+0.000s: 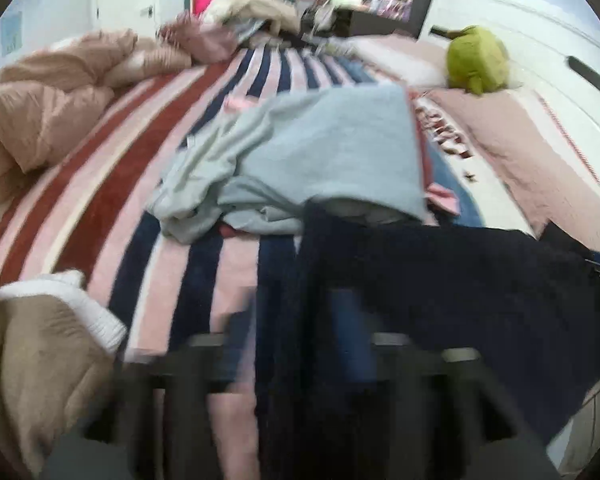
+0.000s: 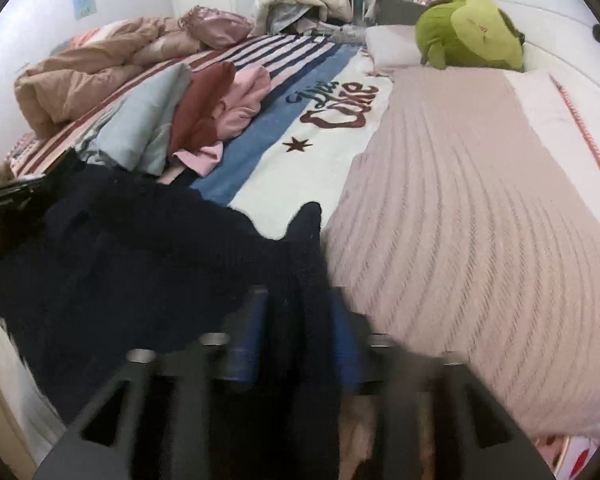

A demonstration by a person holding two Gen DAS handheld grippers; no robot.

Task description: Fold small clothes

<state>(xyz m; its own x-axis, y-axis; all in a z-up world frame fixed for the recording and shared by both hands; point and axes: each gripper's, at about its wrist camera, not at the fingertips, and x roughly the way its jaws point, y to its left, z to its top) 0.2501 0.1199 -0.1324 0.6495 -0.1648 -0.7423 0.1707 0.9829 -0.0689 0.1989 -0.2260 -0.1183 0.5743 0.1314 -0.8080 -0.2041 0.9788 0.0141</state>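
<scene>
A dark navy knit garment [image 1: 440,288] hangs stretched between my two grippers above the bed; it also shows in the right wrist view [image 2: 140,264]. My left gripper [image 1: 296,320] is shut on one edge of it, blue fingers pinching the cloth. My right gripper [image 2: 300,320] is shut on the other edge. Behind lies a pile of small clothes: a light blue garment [image 1: 324,148], a dark red one [image 2: 204,108] and a pink one [image 2: 240,108].
The bed has a striped blanket [image 1: 140,184], a pink knit throw [image 2: 480,220], a crumpled tan duvet [image 1: 44,104] and a green plush toy [image 2: 472,32] on a pillow. A tan and white garment [image 1: 52,340] lies at the near left.
</scene>
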